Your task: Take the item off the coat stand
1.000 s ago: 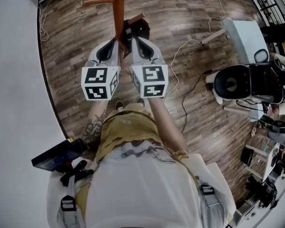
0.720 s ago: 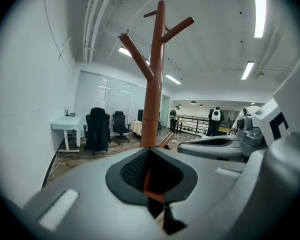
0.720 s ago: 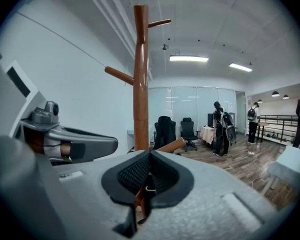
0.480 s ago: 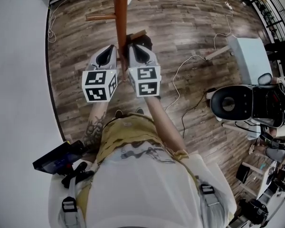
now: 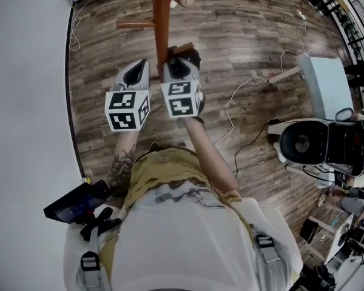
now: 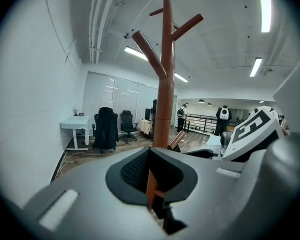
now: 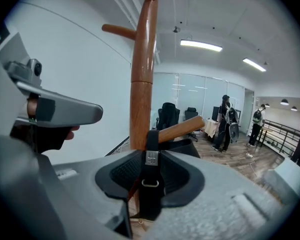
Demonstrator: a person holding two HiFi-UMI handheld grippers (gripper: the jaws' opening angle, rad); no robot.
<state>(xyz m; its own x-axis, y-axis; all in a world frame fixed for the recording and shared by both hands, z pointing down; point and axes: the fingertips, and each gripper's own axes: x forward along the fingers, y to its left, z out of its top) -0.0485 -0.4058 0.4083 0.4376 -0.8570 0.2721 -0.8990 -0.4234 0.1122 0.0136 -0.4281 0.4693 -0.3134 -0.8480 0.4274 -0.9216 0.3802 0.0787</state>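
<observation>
A red-brown wooden coat stand rises straight ahead of me, its pole filling the middle of the right gripper view. A black item hangs at a low peg. Its black strap, with a metal buckle, loops over that peg and runs down between the jaws of my right gripper. Those jaws are opening, and the pads do not look pressed on the strap. My left gripper is just left of the pole, its jaws together with nothing held. Both grippers flank the pole.
Cables trail over the wooden floor to the right. A white box-like stand and a black-and-white machine stand further right. A white wall runs along the left. Office chairs and people are far behind.
My right gripper has edged in toward the pole and the black item. The left gripper has hardly moved. My head view has shifted, showing more of the upper pegs.
</observation>
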